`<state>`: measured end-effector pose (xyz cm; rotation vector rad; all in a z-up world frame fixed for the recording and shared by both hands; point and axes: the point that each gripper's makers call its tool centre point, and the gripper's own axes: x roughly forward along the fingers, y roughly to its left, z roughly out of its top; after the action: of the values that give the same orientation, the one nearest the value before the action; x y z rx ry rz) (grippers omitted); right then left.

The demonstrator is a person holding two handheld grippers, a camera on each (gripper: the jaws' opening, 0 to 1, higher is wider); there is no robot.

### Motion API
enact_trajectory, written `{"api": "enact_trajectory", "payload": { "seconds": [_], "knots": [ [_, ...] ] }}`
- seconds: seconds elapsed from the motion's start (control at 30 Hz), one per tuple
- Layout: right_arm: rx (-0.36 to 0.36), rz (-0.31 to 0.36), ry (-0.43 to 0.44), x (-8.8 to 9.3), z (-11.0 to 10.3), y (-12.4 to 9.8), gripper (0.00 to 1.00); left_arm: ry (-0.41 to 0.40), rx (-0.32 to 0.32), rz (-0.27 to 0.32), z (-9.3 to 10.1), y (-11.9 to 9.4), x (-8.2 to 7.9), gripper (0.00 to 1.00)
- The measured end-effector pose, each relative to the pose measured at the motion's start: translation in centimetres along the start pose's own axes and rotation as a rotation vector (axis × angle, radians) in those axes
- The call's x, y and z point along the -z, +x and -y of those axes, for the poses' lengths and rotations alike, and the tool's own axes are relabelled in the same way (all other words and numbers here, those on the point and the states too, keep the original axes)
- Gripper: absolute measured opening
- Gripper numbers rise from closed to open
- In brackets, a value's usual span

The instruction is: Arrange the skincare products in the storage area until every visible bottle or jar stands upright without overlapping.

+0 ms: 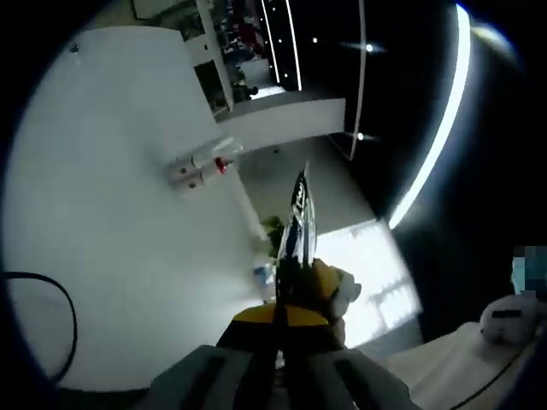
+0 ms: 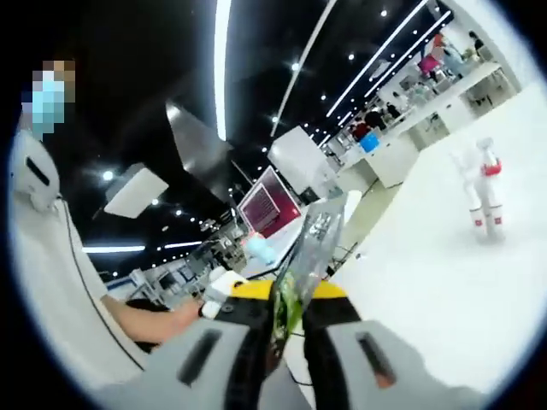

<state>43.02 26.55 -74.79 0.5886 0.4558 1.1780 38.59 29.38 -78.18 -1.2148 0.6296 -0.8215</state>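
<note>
Skincare sachet (image 1: 297, 224), a thin glossy foil packet w/ dark print, sits edge-on btwn the jaws of the left gripper (image 1: 286, 299), pinched tight at its lower end and sticking up away from the camera. Jaws are closed on it, yellow pads either side. Print on the foil is too small and blurred to read.

Right gripper view: right gripper (image 2: 289, 320) likewise clamped on a clear, shiny packet (image 2: 309, 248) w/ green showing at the bottom near the jaws; the packet rises straight up from the clamp. Can't tell if it's the same sachet as in the other view. No readable text here either.

Just left of the right gripper, a person's hand (image 2: 175, 318) and forearm, white sleeve further left.

Farther off: white floor or table surface (image 1: 102, 222), a small white-and-red figure (image 1: 201, 168) lying on it in the left gripper view; the same sort of figure (image 2: 480, 190) appears at right in the right gripper view. Beyond, a reddish screen (image 2: 267, 205), dark ceiling w/ light strips (image 2: 221, 68).
</note>
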Motion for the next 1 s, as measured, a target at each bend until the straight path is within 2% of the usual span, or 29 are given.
{"api": "enact_trajectory", "payload": {
  "seconds": [0.17, 0.3, 0.37, 0.4, 0.47, 0.5, 0.53, 0.57, 0.6, 0.63, 0.67, 0.73, 0.77, 0.8, 0.87, 1.0],
  "knots": [
    [0.026, -0.02, 0.042, 0.1, 1.0, 0.3, 0.23, 0.007, -0.024, 0.061, -0.6, -0.3, -1.2, 0.0],
    [0.031, -0.057, 0.072, 0.9, 1.6, 0.4, 0.18, 0.014, -0.041, 0.099, -1.2, -0.6, -2.3, 0.0],
    [0.05, -0.072, 0.077, 1.2, 2.1, 0.4, 0.07, 0.008, -0.045, 0.107, -1.4, -0.6, -2.5, 0.0],
    [0.046, -0.087, 0.11, 1.4, 2.1, 0.3, 0.03, 0.008, -0.05, 0.109, -1.6, -0.6, -2.5, 0.0],
    [-0.02, -0.051, 0.166, 0.6, 1.4, 0.4, 0.02, 0.049, -0.015, 0.126, -1.0, -0.5, -2.8, 0.0],
    [-0.013, -0.061, 0.147, 0.5, 1.8, 0.4, 0.02, 0.05, 0.004, 0.12, -0.6, -0.4, -2.7, 0.01],
    [-0.031, -0.072, 0.15, 0.4, 1.5, 0.4, 0.02, 0.055, 0.037, 0.114, -0.1, -0.5, -2.7, 0.01],
    [-0.065, -0.086, 0.153, 0.2, 1.1, 0.3, 0.01, 0.052, 0.035, 0.107, -0.2, -0.5, -2.7, 0.03],
    [-0.073, -0.101, 0.148, 0.2, 1.0, 0.4, 0.01, 0.07, 0.042, 0.089, -0.2, -0.7, -2.9, 0.13],
    [-0.076, -0.122, 0.138, 0.4, 1.0, 0.4, 0.01, 0.069, 0.047, 0.097, 0.0, -0.8, -3.4, 0.21],
    [-0.103, -0.166, 0.142, 0.8, 0.6, 0.3, 0.01, 0.063, 0.075, 0.107, 0.4, -1.0, -4.1, 0.24],
    [-0.141, -0.185, 0.16, 0.9, -0.1, 0.3, 0.01, 0.071, 0.129, 0.062, 1.4, -1.2, -4.2, 0.21],
    [-0.164, -0.176, 0.183, 0.4, -0.3, 0.3, 0.01, 0.105, 0.116, 0.009, 1.3, -1.2, -3.9, 0.19],
    [-0.162, -0.182, 0.166, 0.5, -0.2, 0.4, 0.01, 0.138, 0.103, 0.015, 1.2, -1.0, -4.2, 0.19],
    [-0.193, -0.213, 0.162, 0.8, -0.8, 0.5, 0.01, 0.143, 0.107, -0.024, 1.7, -0.5, -4.0, 0.2],
    [-0.254, -0.245, 0.18, 1.4, -2.2, 0.6, 0.01, 0.141, 0.125, -0.039, 2.0, 0.4, -4.0, 0.21]
  ]
}}
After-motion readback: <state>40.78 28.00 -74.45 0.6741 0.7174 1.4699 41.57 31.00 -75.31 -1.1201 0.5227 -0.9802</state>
